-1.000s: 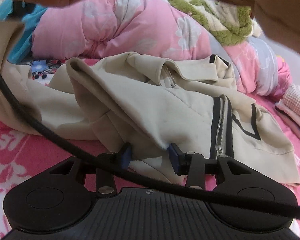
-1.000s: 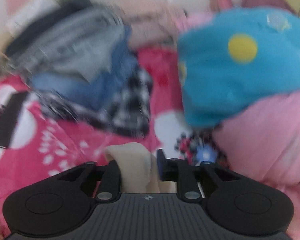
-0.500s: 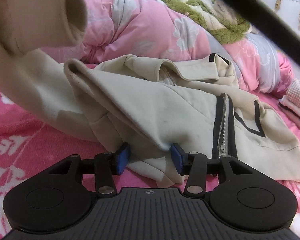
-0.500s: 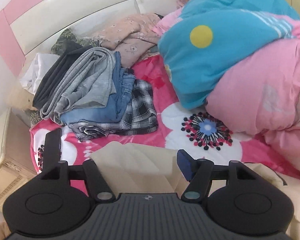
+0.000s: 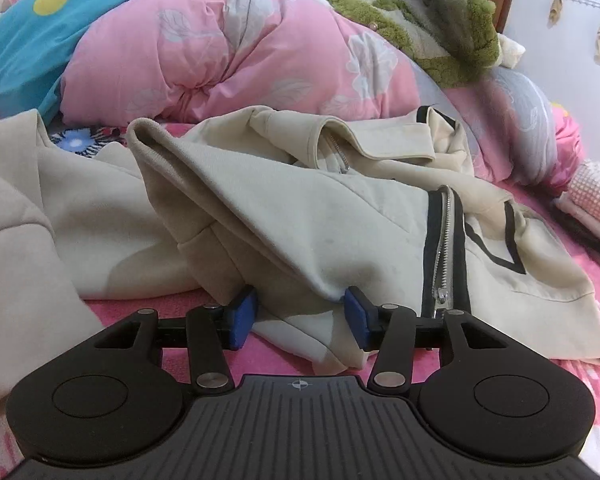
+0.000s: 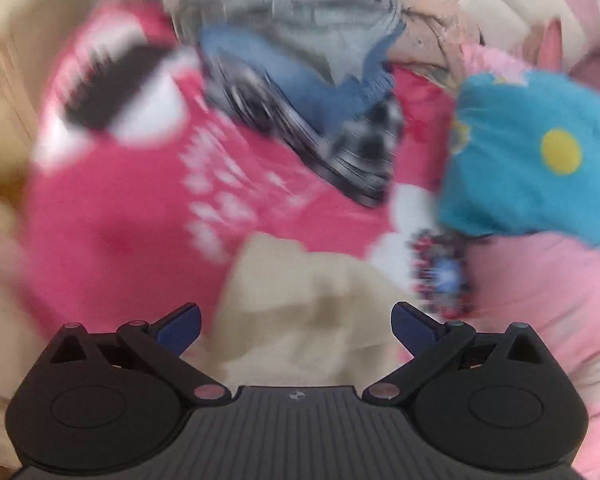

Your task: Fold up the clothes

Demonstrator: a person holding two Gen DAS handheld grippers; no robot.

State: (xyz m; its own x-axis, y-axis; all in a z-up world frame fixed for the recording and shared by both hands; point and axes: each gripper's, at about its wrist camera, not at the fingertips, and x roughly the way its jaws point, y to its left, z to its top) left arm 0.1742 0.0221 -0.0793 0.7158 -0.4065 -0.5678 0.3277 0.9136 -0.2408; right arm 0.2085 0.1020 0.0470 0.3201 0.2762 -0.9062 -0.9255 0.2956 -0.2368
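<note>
A cream zip-up jacket (image 5: 308, 216) with black trim lies crumpled on the pink bed sheet (image 5: 140, 308). My left gripper (image 5: 298, 314) has its blue pads on either side of a bunched fold at the jacket's near edge and is shut on it. In the blurred right wrist view, my right gripper (image 6: 296, 322) is wide open and empty, just above a flat cream part of the jacket (image 6: 300, 300), which lies loose on the sheet.
A pink floral duvet (image 5: 220, 52) and a blue blanket (image 5: 16, 40) lie behind the jacket. A green fleecy garment (image 5: 440, 32) lies farther back. A stack of folded clothes (image 6: 300, 60) sits near the headboard. A pink folded item (image 5: 596, 200) lies at the right.
My right gripper has opened wide and let go of the jacket sleeve, which dropped flat onto the bed. The sleeve and cable left the left wrist view. My left gripper has held still.
</note>
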